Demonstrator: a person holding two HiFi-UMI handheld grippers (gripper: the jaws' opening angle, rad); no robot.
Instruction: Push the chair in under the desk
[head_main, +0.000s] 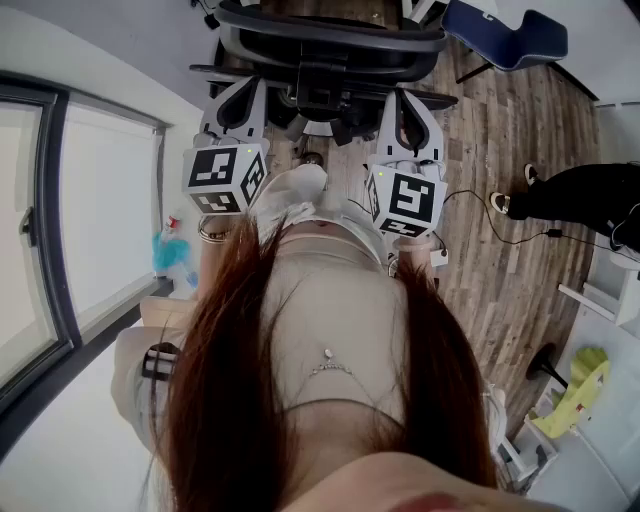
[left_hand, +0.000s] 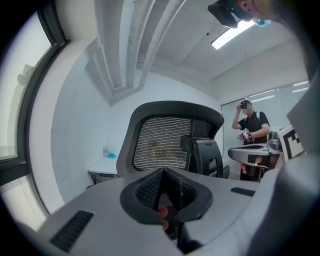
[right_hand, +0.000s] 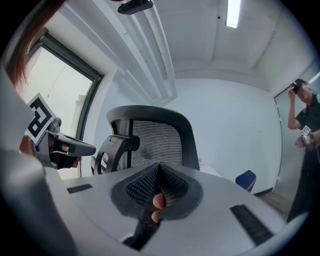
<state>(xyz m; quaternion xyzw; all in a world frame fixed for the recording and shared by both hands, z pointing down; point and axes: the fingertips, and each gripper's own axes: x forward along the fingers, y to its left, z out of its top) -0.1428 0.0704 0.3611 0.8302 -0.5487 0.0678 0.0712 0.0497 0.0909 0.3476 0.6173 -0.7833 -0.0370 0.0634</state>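
A black office chair (head_main: 330, 45) with a mesh back stands just ahead of me, at the top of the head view. My left gripper (head_main: 240, 95) and right gripper (head_main: 408, 100) are held side by side and point at it. Both are shut with nothing between the jaws. In the left gripper view the closed left gripper (left_hand: 162, 176) faces the chair's mesh back (left_hand: 161, 145) a short way off. From the right gripper view the right gripper (right_hand: 159, 172) faces the same chair (right_hand: 157, 140), with no contact visible. A white desk (left_hand: 104, 167) stands by the wall behind the chair.
A large window (head_main: 60, 220) runs along my left. A blue chair (head_main: 510, 35) stands at the far right on the wood floor. Another person (head_main: 590, 195) stands to my right, with a cable (head_main: 500, 235) on the floor between us. White furniture (head_main: 610, 300) lines the right side.
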